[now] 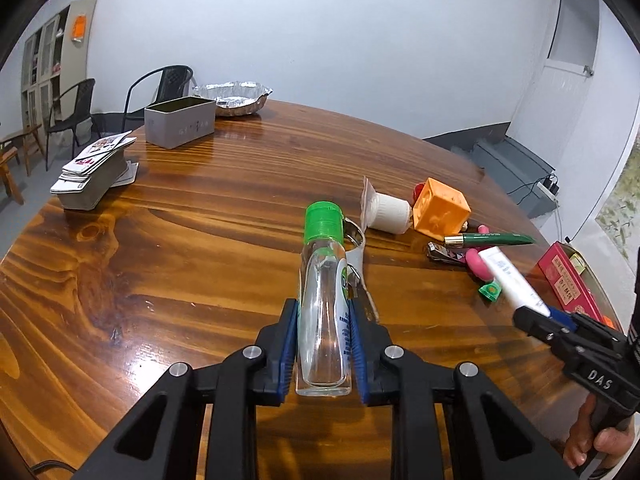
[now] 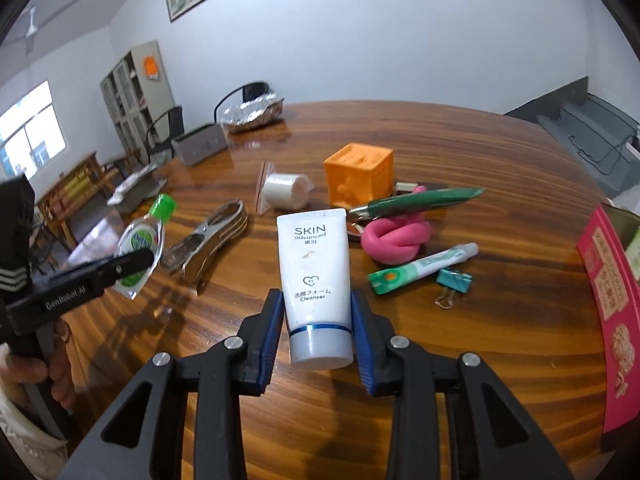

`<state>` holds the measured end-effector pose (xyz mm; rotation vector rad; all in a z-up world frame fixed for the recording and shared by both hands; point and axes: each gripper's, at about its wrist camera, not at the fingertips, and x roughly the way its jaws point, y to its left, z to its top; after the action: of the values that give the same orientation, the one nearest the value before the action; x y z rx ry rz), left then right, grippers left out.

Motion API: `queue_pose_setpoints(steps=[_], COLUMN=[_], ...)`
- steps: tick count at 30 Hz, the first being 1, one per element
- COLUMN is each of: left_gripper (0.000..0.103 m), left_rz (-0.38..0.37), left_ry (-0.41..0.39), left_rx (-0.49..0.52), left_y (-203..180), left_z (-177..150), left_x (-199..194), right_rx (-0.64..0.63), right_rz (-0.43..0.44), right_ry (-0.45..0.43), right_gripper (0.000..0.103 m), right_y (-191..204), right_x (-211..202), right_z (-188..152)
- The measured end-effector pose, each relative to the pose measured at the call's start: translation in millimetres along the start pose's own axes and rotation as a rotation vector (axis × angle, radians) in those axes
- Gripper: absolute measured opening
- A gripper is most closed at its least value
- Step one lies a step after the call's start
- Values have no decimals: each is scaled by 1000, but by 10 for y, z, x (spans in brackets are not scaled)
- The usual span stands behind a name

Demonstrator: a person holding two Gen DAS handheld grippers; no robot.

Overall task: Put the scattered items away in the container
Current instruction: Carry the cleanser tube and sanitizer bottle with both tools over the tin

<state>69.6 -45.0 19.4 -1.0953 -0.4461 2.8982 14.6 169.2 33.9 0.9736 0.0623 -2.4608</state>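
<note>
My left gripper (image 1: 324,312) is shut on a clear sanitizer bottle with a green cap (image 1: 323,276), held above the round wooden table (image 1: 180,240). It also shows in the right wrist view (image 2: 140,242). My right gripper (image 2: 318,304) is shut on a white cleanser tube (image 2: 316,272), also seen from the left (image 1: 508,276). The red open box (image 2: 612,304) stands at the table's right edge (image 1: 568,276). Loose on the table: an orange cube (image 2: 358,178), a green pen (image 2: 420,200), pink putty (image 2: 396,236), a small tube (image 2: 424,266), a binder clip (image 2: 454,280).
Metal clips (image 2: 208,236) lie left of the tube. A white roll in a bag (image 2: 286,190) lies behind. A grey tin (image 1: 180,122), a foil tray (image 1: 236,98) and a card stack (image 1: 92,172) are at the far left. Chairs stand beyond.
</note>
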Motion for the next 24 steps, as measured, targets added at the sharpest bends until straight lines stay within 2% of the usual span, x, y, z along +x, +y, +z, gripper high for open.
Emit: queue_pose_setpoints(steps=[6, 13, 21, 24], left_gripper=[25, 25, 25, 25], left_rz=[-27, -80, -172, -208], left_ry=[-9, -25, 9, 21], left_rx=[61, 166, 289, 331], left_y=[-337, -941, -1781, -2088], left_z=[2, 16, -48, -74], left_x=[-127, -246, -147, -103], right_rx=[99, 209, 327, 365], right_rz=[-59, -218, -402, -445], right_ry=[-94, -200, -246, -251], right_gripper=[36, 36, 37, 37], right_y=[-281, -800, -1614, -1878], right_x=[-387, -1039, -1685, -1828], right_z=[-56, -193, -384, -411])
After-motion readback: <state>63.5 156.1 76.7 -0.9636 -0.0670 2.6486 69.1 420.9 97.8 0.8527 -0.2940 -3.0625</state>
